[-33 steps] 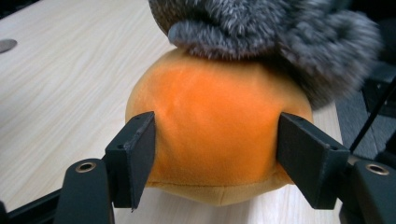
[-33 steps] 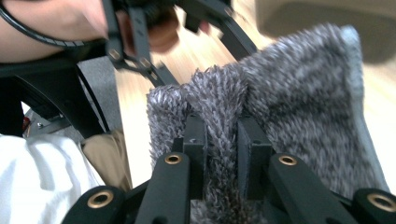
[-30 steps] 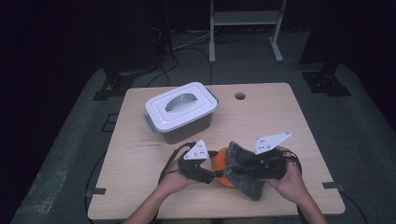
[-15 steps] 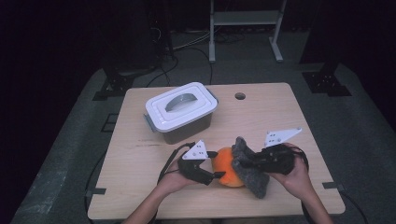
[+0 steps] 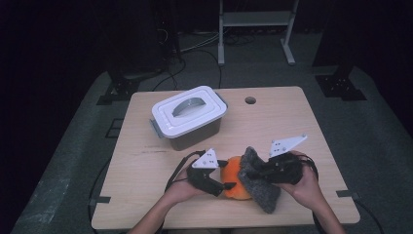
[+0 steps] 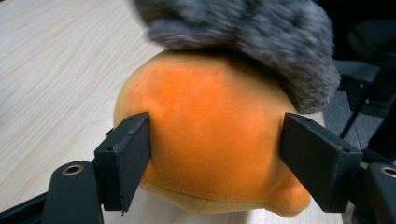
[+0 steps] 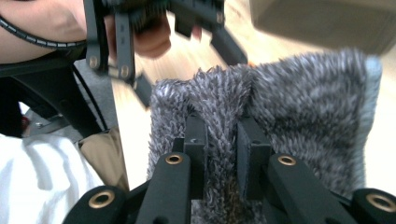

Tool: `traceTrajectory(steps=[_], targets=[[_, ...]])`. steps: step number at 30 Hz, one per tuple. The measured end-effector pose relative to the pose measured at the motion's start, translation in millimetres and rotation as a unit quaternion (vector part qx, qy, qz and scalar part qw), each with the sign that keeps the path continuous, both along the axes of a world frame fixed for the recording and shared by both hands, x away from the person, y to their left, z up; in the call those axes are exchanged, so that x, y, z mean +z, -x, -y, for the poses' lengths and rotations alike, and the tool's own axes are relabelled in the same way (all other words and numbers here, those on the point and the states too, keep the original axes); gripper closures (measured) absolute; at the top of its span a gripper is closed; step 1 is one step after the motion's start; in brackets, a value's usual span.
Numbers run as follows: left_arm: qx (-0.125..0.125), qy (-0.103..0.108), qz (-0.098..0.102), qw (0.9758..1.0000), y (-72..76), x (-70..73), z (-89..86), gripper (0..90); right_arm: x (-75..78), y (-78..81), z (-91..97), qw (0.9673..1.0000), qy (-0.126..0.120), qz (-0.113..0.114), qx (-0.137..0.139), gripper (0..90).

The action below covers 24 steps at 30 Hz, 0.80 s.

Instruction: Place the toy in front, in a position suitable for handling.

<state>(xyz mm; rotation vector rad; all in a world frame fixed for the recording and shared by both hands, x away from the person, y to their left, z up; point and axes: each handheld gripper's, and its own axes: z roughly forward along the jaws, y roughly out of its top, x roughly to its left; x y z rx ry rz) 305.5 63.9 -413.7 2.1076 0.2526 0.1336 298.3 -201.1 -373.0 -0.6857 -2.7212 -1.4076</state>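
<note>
Near the table's (image 5: 146, 195) front edge, the right gripper (image 7: 223, 140) pinches a fold of the grey fuzzy cloth (image 5: 260, 183) draped on the orange plush toy (image 6: 210, 135) — the left gripper's (image 6: 215, 140) jaws, just opening, flank the toy, the left pad touching, the right one apart.

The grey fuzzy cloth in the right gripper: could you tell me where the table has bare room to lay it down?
Free: the table's right half, between the lidded bin and the right edge, and the left strip below the bin. Crowded: the front middle, around the orange plush, the grey cloth and both grippers.
</note>
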Motion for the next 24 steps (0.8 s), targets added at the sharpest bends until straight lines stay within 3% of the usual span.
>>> traceTrajectory(steps=[3,6,13,16,21,24], targets=[[-0.017,-0.006,0.013,0.9998,4.6,1.4,3.6,24.4,7.4,-0.5,-8.3,0.9997,0.016,0.021,-0.002,75.9],[-0.017,-0.007,0.015,0.9997,4.7,1.1,3.5,23.3,5.5,-5.7,-9.0,0.9993,0.027,0.026,-0.004,75.9],[0.004,-0.009,0.008,0.9999,1.4,0.1,2.5,21.5,-10.7,-10.0,5.6,0.9995,0.03,-0.009,-0.001,76.0],[0.006,-0.011,0.012,0.9999,1.9,-0.1,3.0,22.2,-10.2,-7.5,8.3,0.9991,0.038,-0.019,0.007,75.9],[-0.016,-0.019,0.035,0.9991,6.6,0.8,3.6,25.3,2.0,-6.7,9.6,1.0,0.006,0.003,-0.004,75.9],[-0.016,-0.02,0.033,0.9991,6.1,0.8,3.1,25.2,3.9,-10.8,14.7,0.9996,-0.006,0.01,-0.024,75.7]])
